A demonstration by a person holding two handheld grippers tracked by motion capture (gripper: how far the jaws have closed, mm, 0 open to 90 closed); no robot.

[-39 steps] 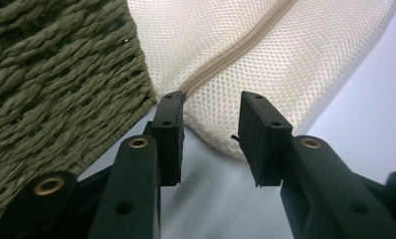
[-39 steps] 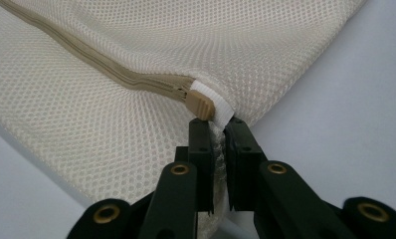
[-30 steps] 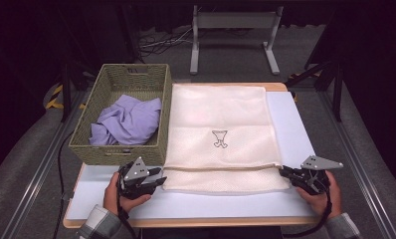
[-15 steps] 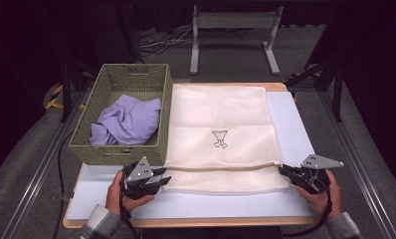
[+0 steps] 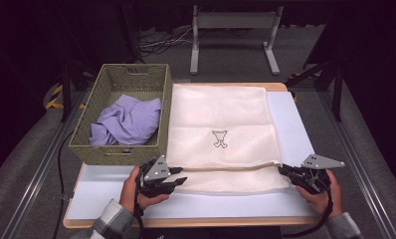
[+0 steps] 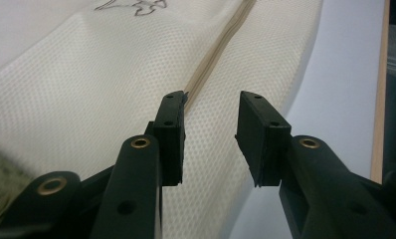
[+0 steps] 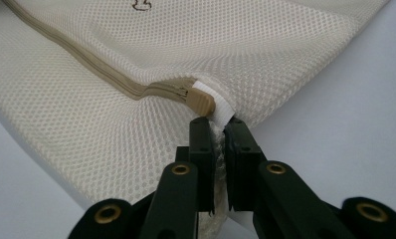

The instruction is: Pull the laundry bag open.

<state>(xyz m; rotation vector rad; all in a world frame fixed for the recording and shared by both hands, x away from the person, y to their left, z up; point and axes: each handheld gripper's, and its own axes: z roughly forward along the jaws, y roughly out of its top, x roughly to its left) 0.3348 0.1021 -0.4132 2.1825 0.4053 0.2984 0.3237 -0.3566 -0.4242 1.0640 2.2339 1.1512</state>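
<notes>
- My right tool [image 5: 285, 173] at 4 o'clock on the bench [image 5: 290, 119]: jaws pinched tight on the mesh bag [image 5: 221, 134] corner, fabric bunched between the pads, right by the tan zipper end [image 7: 202, 103] and its white tab [image 7: 217, 108].
- My left tool [image 5: 178, 180] at 7 o'clock, by the bag's near left corner: jaws part open, just been closing a bit; mesh lies under the gap, pads not pressing it. In the left gripper view, left pad tip [image 6: 170, 130] sits at the zipper line [image 6: 221, 47]; can't tell if touching.
- My hands grip both tool bodies; plaid sleeve [image 5: 109, 224] at the left, near edge.
- Mesh bag: cream, flat on the bench centre, near edge folded over along the zipper, which runs left to right between my two tools.
- Small dark printed mark [image 5: 220, 139] at bag centre.
- Bag's left edge just beside the woven basket [image 5: 106, 152] at 10 o'clock.
- Basket holds a crumpled lilac cloth [image 5: 126, 121].
- Beyond the bench at 12 o'clock: grey metal stand [image 5: 233, 22] on the dark floor, well apart.
</notes>
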